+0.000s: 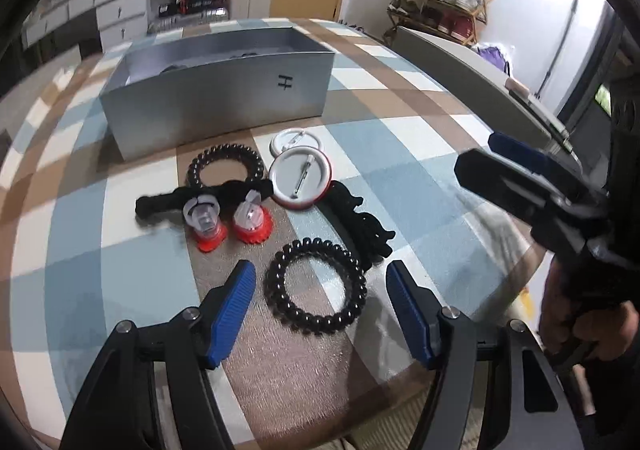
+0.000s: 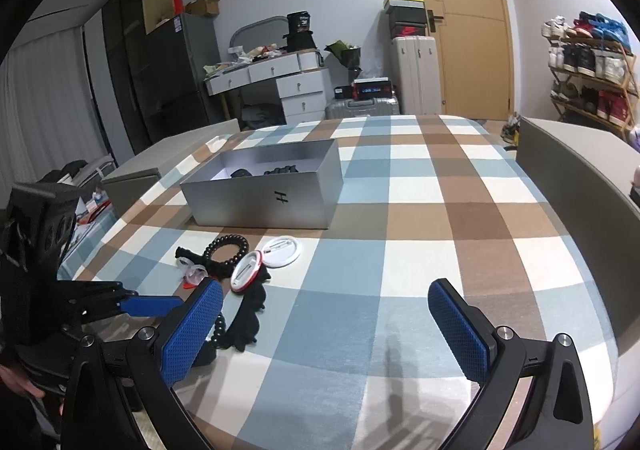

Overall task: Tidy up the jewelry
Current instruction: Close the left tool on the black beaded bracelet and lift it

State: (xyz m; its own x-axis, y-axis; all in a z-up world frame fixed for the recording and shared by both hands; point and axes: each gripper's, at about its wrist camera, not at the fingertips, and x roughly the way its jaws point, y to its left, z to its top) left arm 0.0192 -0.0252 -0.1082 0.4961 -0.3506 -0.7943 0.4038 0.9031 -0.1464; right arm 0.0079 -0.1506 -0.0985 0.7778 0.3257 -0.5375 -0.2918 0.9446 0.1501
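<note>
A silver open box (image 1: 216,98) stands on the checked tablecloth; it also shows in the right wrist view (image 2: 264,202) with dark items inside. In front of it lie two black coil bracelets (image 1: 316,286) (image 1: 226,166), two round pin badges (image 1: 300,182) (image 1: 292,140), two red-based clips (image 1: 206,228) (image 1: 252,222) and black fabric bands (image 1: 360,222). My left gripper (image 1: 320,278) is open, its fingers either side of the near bracelet. My right gripper (image 2: 326,310) is open and empty over the cloth, to the right of the pile (image 2: 244,274).
The table (image 2: 440,210) has grey chair backs at its right (image 2: 580,170) and left (image 2: 132,174) edges. A desk, suitcases, a door and a shoe rack stand behind.
</note>
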